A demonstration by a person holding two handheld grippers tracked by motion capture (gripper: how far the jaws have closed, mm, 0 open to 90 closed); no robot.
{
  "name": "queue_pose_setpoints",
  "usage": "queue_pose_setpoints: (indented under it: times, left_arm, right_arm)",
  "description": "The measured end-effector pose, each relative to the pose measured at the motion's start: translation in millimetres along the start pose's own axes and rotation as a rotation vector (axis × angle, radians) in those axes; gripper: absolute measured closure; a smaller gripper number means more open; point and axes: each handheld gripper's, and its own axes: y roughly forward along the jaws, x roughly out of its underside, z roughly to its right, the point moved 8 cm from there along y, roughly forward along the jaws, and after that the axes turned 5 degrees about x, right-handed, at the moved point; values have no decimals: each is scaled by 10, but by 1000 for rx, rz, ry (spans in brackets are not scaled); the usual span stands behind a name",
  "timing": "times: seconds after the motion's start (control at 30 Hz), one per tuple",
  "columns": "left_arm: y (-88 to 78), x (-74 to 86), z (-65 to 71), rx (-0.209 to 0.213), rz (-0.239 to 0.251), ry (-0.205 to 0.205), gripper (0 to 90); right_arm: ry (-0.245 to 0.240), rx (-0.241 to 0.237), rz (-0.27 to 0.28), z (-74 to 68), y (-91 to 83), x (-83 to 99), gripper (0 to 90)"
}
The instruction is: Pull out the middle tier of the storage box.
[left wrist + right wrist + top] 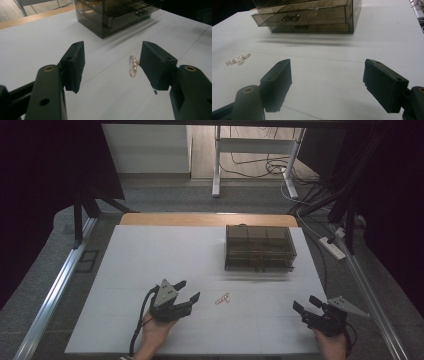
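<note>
A small gold-coloured piece of jewellery set with pearls (222,298) lies flat on the white table. My left gripper (189,290) hovers just left of it, jaws open and empty. In the left gripper view the jewellery (133,65) lies a little ahead, close to the right jaw of the gripper (113,62), not touching it. My right gripper (306,303) rests open near the table's front right corner. Its own view has the jewellery (237,60) far off at the left of the open gripper (332,80).
A dark see-through drawer box (259,248) stands at the back right of the table (150,250), one drawer pulled slightly out (299,17), small items inside. Metal rails run along both table sides. A desk frame and cables are on the floor beyond.
</note>
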Motion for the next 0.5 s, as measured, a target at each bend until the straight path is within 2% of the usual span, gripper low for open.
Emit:
queue_pose_setpoints:
  times: [0.27, 0.5]
  left_arm:
    - [200, -81, 96, 26, -4, 7, 366]
    - [359, -144, 129, 27, -26, 12, 380]
  right_arm:
    - [2, -5, -4, -8, 4, 1, 230]
    - [-3, -10, -10, -15, 12, 2, 233]
